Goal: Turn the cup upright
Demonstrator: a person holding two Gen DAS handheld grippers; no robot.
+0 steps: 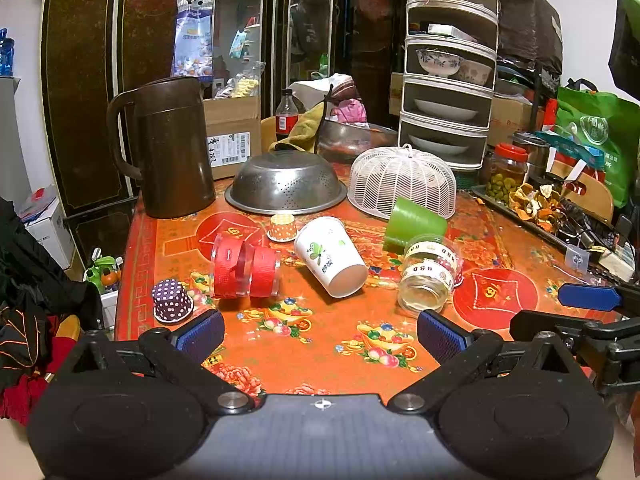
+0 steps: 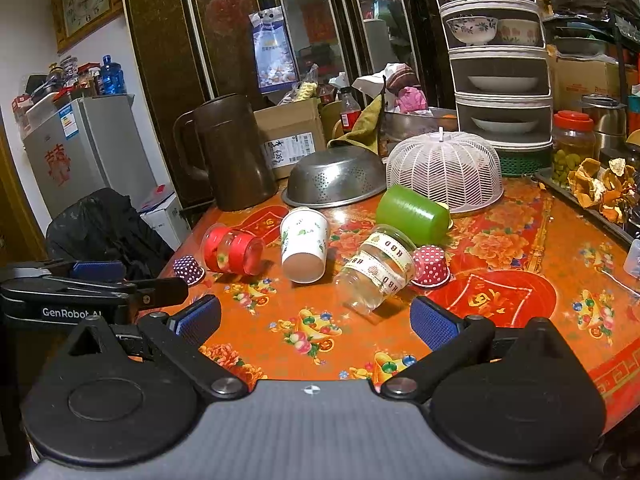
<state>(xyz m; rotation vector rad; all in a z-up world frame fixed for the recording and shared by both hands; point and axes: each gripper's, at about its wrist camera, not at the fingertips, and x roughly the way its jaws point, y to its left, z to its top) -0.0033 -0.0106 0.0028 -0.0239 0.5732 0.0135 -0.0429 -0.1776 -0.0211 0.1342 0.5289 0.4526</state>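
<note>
**Trainee:** List the cups on the table (image 1: 248, 360), left to right, taking the white paper cup (image 1: 330, 255) as reference.

**Operator:** Far left of it, a purple dotted cup (image 1: 172, 301) stands mouth down. Nearer, a clear cup with red bands (image 1: 245, 266) lies on its side. Behind and just left, a small orange dotted cup (image 1: 282, 227) is inverted. The white paper cup itself lies on its side, mouth toward me. To its right lie a clear banded jar (image 1: 428, 276) and, behind that, a green cup (image 1: 412, 225), both tipped. A red dotted cup (image 2: 430, 266) sits inverted beside the jar.

**Trainee:** Tool state?

**Operator:** My left gripper (image 1: 320, 334) and right gripper (image 2: 316, 322) both have fingers spread apart, holding nothing, hovering short of the cups.

**Trainee:** Failure modes?

**Operator:** I judge three. First: a cylinder on its side rolls if one finger touches before the other; the white cup could roll into the jar. Second: excess squeeze would crush the paper wall. Third: crowding; a wide approach may knock the neighbours.
</note>
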